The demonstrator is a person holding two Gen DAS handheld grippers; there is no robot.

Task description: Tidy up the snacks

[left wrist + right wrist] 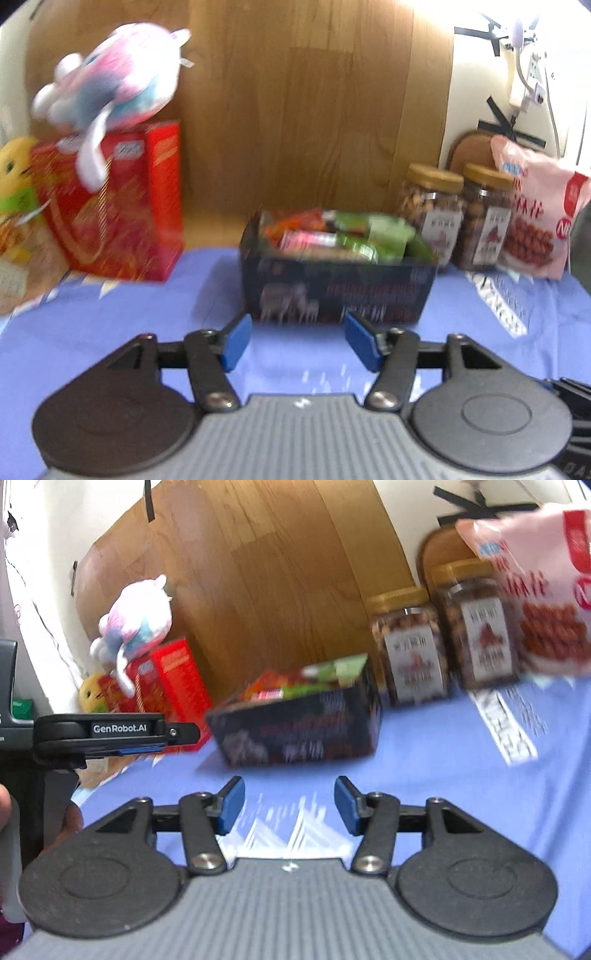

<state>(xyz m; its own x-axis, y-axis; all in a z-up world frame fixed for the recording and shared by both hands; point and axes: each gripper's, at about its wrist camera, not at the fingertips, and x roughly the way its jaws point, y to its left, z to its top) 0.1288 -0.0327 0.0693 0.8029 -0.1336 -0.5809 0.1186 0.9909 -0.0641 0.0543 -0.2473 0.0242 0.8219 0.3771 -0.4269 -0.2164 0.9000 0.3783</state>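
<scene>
- Centrally, a dark printed cardboard box filled with green, pink and orange snack packets sits on the blue tablecloth.
- Left gripper: blue pads apart, nothing between them, just short of the box.
- Right gripper: jaws likewise spread and empty.
- Right of the box: two clear nut jars with tan lids, then a pink snack bag.
- Left: a red carton bearing a pastel plush toy.
- Both views are motion-blurred.
</scene>
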